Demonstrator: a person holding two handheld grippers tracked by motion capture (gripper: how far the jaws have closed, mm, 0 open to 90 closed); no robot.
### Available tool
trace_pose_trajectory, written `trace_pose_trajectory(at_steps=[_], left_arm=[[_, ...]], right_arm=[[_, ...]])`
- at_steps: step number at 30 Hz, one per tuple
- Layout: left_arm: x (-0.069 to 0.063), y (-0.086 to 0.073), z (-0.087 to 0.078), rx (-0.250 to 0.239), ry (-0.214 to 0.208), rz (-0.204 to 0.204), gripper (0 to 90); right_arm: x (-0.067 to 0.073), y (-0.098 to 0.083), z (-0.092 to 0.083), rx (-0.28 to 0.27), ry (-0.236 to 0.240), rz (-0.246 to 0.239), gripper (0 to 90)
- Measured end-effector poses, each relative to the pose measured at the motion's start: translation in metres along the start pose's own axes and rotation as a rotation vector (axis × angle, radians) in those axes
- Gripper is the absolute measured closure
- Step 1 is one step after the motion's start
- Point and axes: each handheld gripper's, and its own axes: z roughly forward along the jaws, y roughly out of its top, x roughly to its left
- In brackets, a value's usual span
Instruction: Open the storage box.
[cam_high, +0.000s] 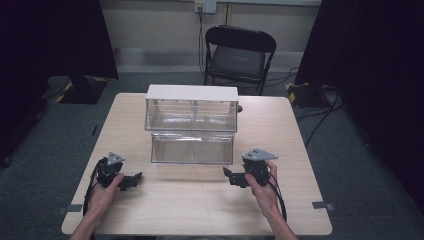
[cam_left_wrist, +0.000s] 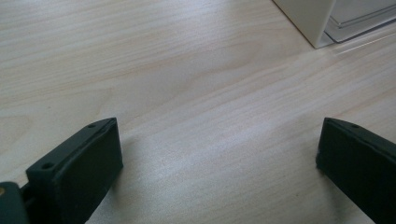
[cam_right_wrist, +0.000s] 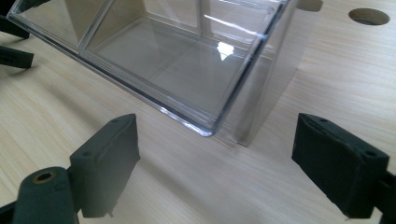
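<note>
Two tools sit low on the near part of the counter (cam_high: 200, 200), one in each hand. Left tool (cam_high: 134, 181) is spread wide, jaws far apart in the left gripper view, nothing between them but bare wood; it points right toward the middle. Right tool (cam_high: 231, 177) is also spread wide and empty, pointing left, jaws aimed at the near right corner of the clear box. Left hand (cam_high: 102, 195) and right hand (cam_high: 262, 187) grip the bodies.

Clear two-tier organizer (cam_high: 192, 129) stands mid-counter, just beyond and between both tools, touching neither. Lower clear tray (cam_right_wrist: 177, 60) is divided into compartments, looks empty; upper tier has a white top (cam_high: 192, 92). Hole in counter (cam_right_wrist: 369, 16) beyond the organizer's right side. Black folding chair (cam_high: 237, 55) stands on the floor past the far edge.
</note>
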Motion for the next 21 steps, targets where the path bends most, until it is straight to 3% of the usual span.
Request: trace_pose_trajectory(at_steps=[17, 21], left_arm=[[0.000, 0.000, 0.000, 0.000, 0.000, 0.001, 0.0], [0.000, 0.000, 0.000, 0.000, 0.000, 0.000, 0.0]], right_arm=[[0.009, 0.001, 0.039, 0.044, 0.009, -0.004, 13.6], [0.009, 0.002, 0.044, 0.051, -0.010, -0.005, 13.7]])
